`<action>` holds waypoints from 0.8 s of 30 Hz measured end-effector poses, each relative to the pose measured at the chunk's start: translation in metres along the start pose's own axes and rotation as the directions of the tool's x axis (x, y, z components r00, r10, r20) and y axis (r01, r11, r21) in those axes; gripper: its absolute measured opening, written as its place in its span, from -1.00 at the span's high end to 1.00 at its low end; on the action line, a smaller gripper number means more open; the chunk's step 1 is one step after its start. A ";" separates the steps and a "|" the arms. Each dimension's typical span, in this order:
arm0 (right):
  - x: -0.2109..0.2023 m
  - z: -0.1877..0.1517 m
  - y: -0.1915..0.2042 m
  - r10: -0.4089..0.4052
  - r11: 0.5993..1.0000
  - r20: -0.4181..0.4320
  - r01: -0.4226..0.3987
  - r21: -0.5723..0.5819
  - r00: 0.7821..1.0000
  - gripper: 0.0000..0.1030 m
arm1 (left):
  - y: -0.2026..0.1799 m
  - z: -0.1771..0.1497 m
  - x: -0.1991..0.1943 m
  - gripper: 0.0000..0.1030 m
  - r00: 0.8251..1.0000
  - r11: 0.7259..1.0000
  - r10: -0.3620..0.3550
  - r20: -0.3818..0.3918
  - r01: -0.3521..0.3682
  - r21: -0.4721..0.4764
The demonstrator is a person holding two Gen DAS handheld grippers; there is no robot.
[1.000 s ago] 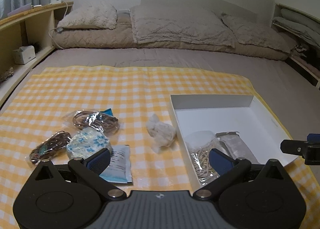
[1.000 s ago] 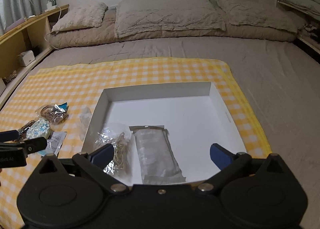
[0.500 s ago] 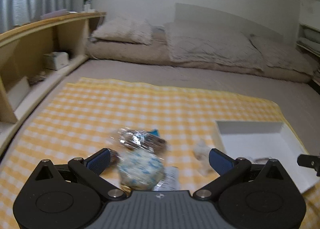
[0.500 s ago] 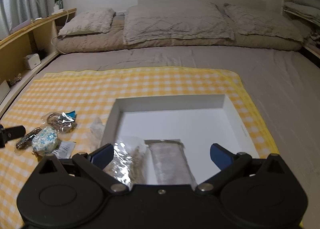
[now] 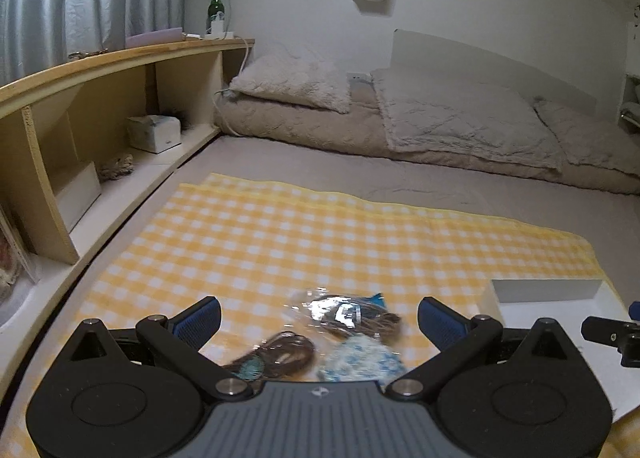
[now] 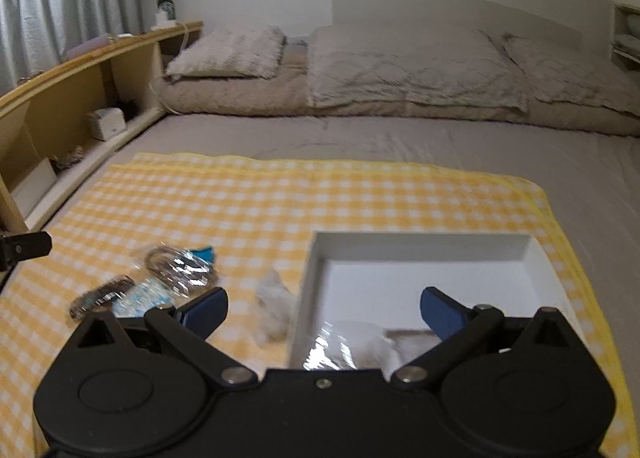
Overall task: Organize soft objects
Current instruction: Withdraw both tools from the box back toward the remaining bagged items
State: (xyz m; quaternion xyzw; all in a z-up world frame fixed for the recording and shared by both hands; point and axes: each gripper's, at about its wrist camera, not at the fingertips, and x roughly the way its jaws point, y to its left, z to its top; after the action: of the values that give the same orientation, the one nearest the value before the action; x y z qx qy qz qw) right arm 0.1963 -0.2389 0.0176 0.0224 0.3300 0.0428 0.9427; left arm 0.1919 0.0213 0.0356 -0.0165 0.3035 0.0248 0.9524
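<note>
Bedroom setting: a grey bed (image 6: 440,161) carried a yellow checked cloth (image 5: 304,242), on which the soft objects lay. Nearest your left gripper (image 5: 320,320) sat a blue-flowered soft bundle (image 5: 362,362), touching a clear bag of brown cord (image 5: 352,314) beyond it and a second brown coil (image 5: 280,352) to its left; all three lay between and just ahead of your left fingers (image 5: 200,318), which stood wide apart and clamped nothing. From the right wrist view, a crumpled white piece (image 6: 274,304) lay just beside the left wall of the white box (image 6: 420,242). Inside the box, at its near edge, rested a shiny clear packet (image 6: 340,346) and a flat grey pouch, mostly hidden behind your right gripper (image 6: 324,308). Your right fingers (image 6: 442,310) were likewise spread and held nothing, above the box's near end. Beyond the cloth lay beige pillows (image 6: 412,65); to the left ran a wooden shelf (image 5: 120,61) bearing a green bottle (image 5: 215,7).
</note>
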 end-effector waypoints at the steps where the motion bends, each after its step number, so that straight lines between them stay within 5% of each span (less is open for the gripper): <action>1: 0.002 0.002 0.005 0.010 1.000 0.001 -0.010 -0.005 1.000 -1.00 | 0.004 0.001 0.002 -1.00 1.000 1.000 0.004 -0.006 -0.004 0.001; 9: 0.018 0.012 0.049 0.085 0.996 0.014 -0.085 -0.030 0.996 -1.00 | 0.024 0.003 0.025 -1.00 0.998 0.992 0.066 -0.019 -0.063 0.114; 17: 0.041 0.018 0.079 0.137 0.990 0.017 -0.136 -0.046 0.990 -1.00 | 0.049 -0.001 0.063 -1.00 0.996 0.985 0.042 -0.076 -0.028 0.173; 24: 0.069 0.015 0.100 0.173 0.982 -0.020 -0.174 -0.079 0.985 -1.00 | 0.059 -0.009 0.095 -1.00 0.990 0.930 -0.012 -0.137 0.062 0.363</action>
State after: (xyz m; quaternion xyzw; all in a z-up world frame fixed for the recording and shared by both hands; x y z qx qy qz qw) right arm 0.2531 -0.1331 -0.0064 0.0126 0.3309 0.1382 0.9334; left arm 0.2606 0.0832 -0.0275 0.1539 0.3649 -0.0513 0.9168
